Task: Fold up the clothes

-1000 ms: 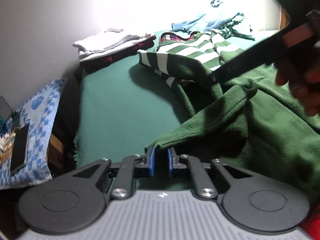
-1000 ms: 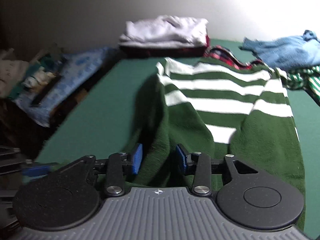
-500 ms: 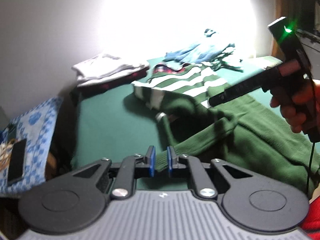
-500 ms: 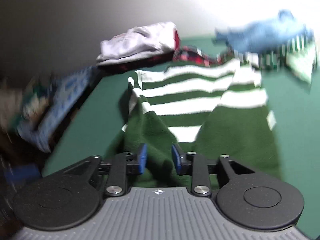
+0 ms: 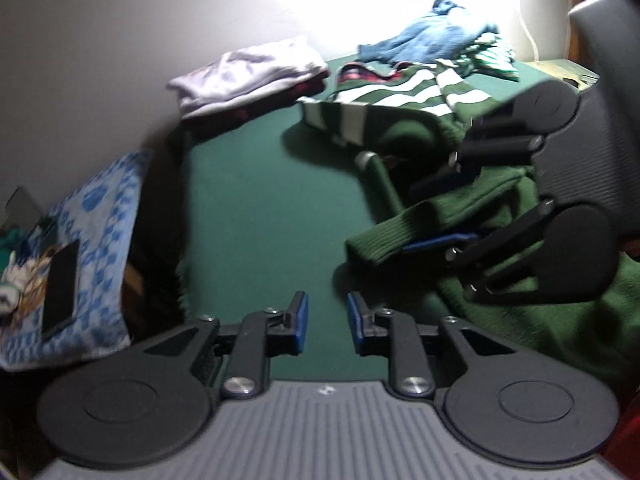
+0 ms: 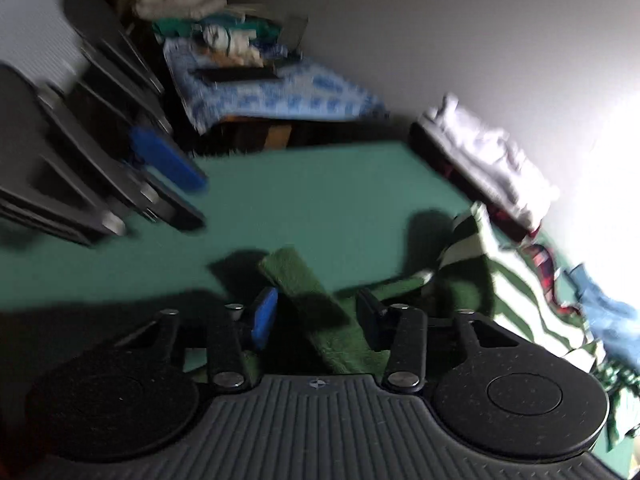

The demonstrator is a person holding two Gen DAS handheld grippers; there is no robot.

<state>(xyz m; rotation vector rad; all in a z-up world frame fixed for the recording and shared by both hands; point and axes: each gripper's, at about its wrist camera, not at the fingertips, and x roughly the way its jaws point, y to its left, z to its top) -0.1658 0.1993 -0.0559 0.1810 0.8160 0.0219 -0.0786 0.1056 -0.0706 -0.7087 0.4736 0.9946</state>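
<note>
A green sweater with white stripes (image 5: 400, 96) lies rumpled on the green table (image 5: 260, 200). Its plain green sleeve (image 5: 380, 236) sticks out leftward, a little above the cloth. My right gripper (image 5: 412, 218) reaches in from the right, turned on its side, with that sleeve between its spread fingers. In the right wrist view the sleeve (image 6: 304, 280) runs diagonally through the right gripper (image 6: 316, 310), and a gap shows beside it. My left gripper (image 5: 326, 312) is open and holds nothing, low over bare table in front of the cuff. It appears blurred in the right wrist view (image 6: 196, 200).
A folded white pile on dark red cloth (image 5: 248, 72) sits at the table's back left. A blue garment (image 5: 432, 36) and a red plaid piece (image 5: 360, 74) lie behind the sweater. Left of the table, a blue patterned cloth (image 5: 100, 220) carries a black phone (image 5: 60, 280).
My left gripper has let go of the green cuff and opened. My right gripper has swung left to the sleeve, and its fingers stand wider apart than before.
</note>
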